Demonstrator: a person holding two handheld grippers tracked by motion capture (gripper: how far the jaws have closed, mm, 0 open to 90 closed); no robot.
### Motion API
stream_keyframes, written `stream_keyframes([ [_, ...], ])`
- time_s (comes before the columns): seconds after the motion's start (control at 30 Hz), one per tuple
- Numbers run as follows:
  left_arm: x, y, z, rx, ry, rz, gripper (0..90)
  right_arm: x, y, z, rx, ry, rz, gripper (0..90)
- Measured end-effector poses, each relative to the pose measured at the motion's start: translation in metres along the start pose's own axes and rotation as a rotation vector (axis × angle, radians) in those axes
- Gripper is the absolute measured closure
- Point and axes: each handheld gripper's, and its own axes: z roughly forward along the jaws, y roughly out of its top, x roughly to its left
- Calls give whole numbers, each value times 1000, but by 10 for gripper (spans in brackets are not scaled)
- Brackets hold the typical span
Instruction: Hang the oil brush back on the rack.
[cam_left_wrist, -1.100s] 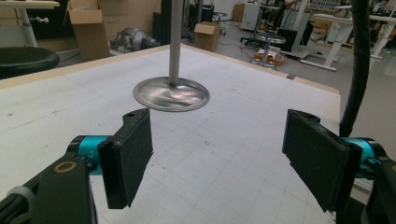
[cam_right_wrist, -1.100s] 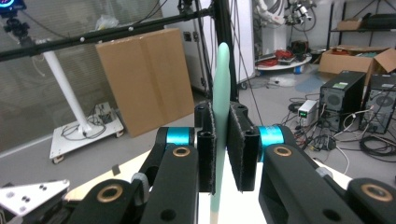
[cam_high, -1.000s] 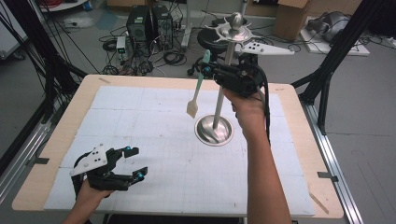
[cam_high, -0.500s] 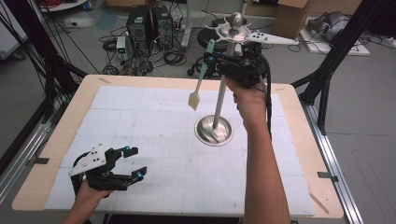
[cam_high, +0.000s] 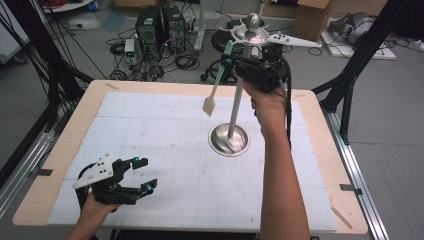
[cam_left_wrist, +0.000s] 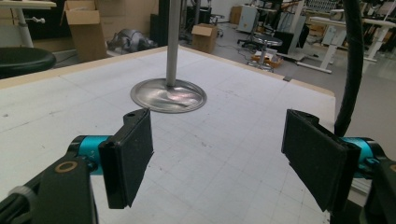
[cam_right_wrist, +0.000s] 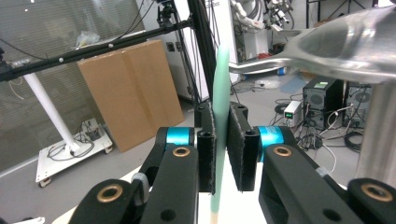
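R gripper clamps green spatula by stand — L gripper wide, empty.

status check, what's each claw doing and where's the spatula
Right claw shut on mint spatula, held high beside the steel stand. Left claw open, low at the table's near corner. Nothing in the way.

The floor was grey and smooth. Behind the wooden table stood black computer towers among many loose cables. Cardboard boxes stood farther back, and black metal frame legs rose at both sides.
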Motion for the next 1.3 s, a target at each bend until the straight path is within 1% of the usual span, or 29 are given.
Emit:
stream_keyframes([
  [0.17, 0, 0, 1, 5, -3, 3, 252, -2, 0, -2, 5, -21, 2, 824],
  [0.23, 1, 0, 0, 5, -1, 5, 252, -2, -1, -3, 5, -25, -8, 822],
  [0.27, 1, 0, 0, 2, -1, 2, 252, -2, -3, -5, 6, -40, -23, 811],
  [0.3, 0, 0, 0, 0, -1, -1, 252, -2, -3, -5, 6, -40, -23, 811],
  [0.33, 0, 0, 0, -2, 0, -3, 252, -1, -6, -7, -9, -50, -36, 724],
  [0.4, 0, 0, -1, -6, -3, -8, 251, -2, -8, -10, -10, -70, -39, 627],
  [0.47, 1, 0, -1, -9, -3, -12, 251, -2, -10, -12, -9, -77, -43, 624],
  [0.5, 1, 0, -1, -11, -3, -13, 250, -3, -12, -14, -7, -84, -52, 605],
  [0.53, 1, 0, -1, -12, -3, -12, 250, -3, -18, -19, -19, -106, -51, 538],
  [0.6, 1, 0, -1, -15, -1, -17, 250, -3, -27, -25, -39, -136, -71, 515],
  [0.63, 2, 0, -1, -15, -2, -20, 250, -3, -27, -25, -39, -136, -71, 515],
  [0.7, 2, 0, -1, -19, -3, -24, 250, -3, -39, -32, -53, -152, -81, 480],
  [0.73, 2, 0, -1, -19, -4, -24, 250, -3, -45, -34, -57, -150, -91, 475],
  [0.83, 2, 0, 0, -20, -2, -28, 248, -3, -65, -42, -42, -167, -100, 426],
  [0.87, 2, 0, 0, -22, 1, -33, 247, -4, -71, -44, -37, -165, -100, 413],
  [0.9, 2, 0, 0, -25, 3, -33, 246, -4, -83, -49, -36, -161, -105, 391],
  [0.93, 2, 0, 0, -25, 3, -33, 246, -4, -83, -49, -36, -161, -105, 391],
  [0.97, 2, -1, 0, -24, 5, -35, 246, -4, -89, -52, -33, -164, -102, 379],
  [1.0, 3, -1, 0, -25, 6, -38, 245, -3, -100, -59, -32, -161, -111, 357],
  [1.03, 3, -1, 0, -25, 6, -38, 245, -2, -106, -63, -32, -164, -116, 355],
  [1.07, 3, -1, 0, -25, 5, -41, 245, -2, -106, -63, -32, -164, -116, 355],
  [1.1, 4, -1, 0, -26, 4, -42, 245, -2, -113, -67, -27, -171, -129, 350],
  [1.17, 4, -2, 0, -31, 1, -46, 246, -1, -125, -75, -16, -181, -137, 328],
  [1.2, 4, -2, 0, -31, 3, -47, 243, 0, -138, -83, -3, -194, -150, 297],
  [1.23, 4, -2, 0, -33, 6, -48, 243, 0, -138, -83, -3, -194, -150, 297],
  [1.27, 5, -3, 0, -37, 7, -48, 242, 1, -151, -93, 14, -207, -153, 272],
  [1.3, 5, -3, 0, -37, 7, -48, 242, 1, -151, -93, 14, -207, -153, 272],
])
